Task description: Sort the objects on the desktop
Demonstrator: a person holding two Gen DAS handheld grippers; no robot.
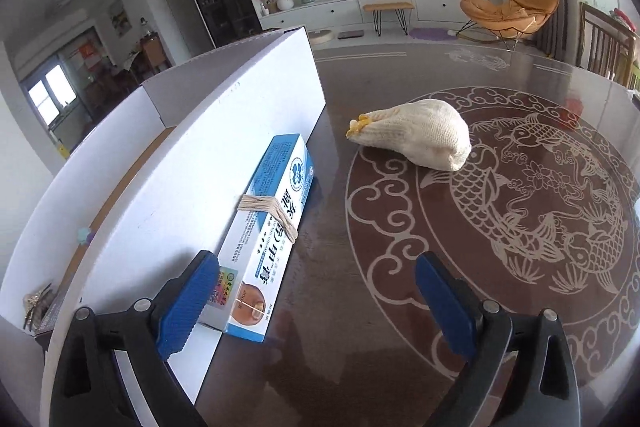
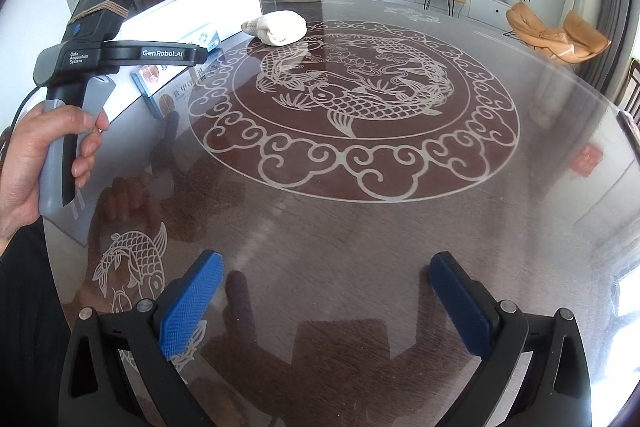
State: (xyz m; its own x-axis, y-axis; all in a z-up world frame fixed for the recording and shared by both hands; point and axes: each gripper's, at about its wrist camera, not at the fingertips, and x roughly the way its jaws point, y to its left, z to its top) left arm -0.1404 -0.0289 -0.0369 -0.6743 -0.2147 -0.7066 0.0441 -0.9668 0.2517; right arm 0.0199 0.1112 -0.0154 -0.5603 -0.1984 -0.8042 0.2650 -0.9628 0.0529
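On the glass-topped bench (image 1: 400, 307), patterned with a ring of scrollwork and carp, a long blue-and-white carton (image 1: 266, 227) lies flat along the outer wall of a white cardboard box (image 1: 224, 131); a band of pale rubber bands (image 1: 268, 207) is wrapped round the carton's middle; its near end shows a printed picture of a toe. Well clear of the carton, towards the centre of the bench, a rolled cream knitted glove (image 1: 420, 137) with yellow cuff edging rests on the scrollwork border; from the right wrist camera the same glove (image 2: 282, 27) lies just beside the far end of the white box (image 2: 208, 3), and the carton (image 2: 160, 77) is partly hidden behind the other tool. The left gripper (image 1: 316, 287) hangs low over the bench with its blue pads spread wide; the left pad (image 1: 188, 303) is just beside the near end of the carton, though whether it touches cannot be told; the right pad sits over bare glass; nothing is held. In the right wrist view a hand (image 2: 36, 159) wraps the grey handle of that left tool. The right gripper (image 2: 326, 303) is held over an empty stretch of glass near the bench edge, its pads likewise wide apart and holding nothing; its dark reflection shows in the glass below. Inside the white box a few small items are visible, too small to identify.
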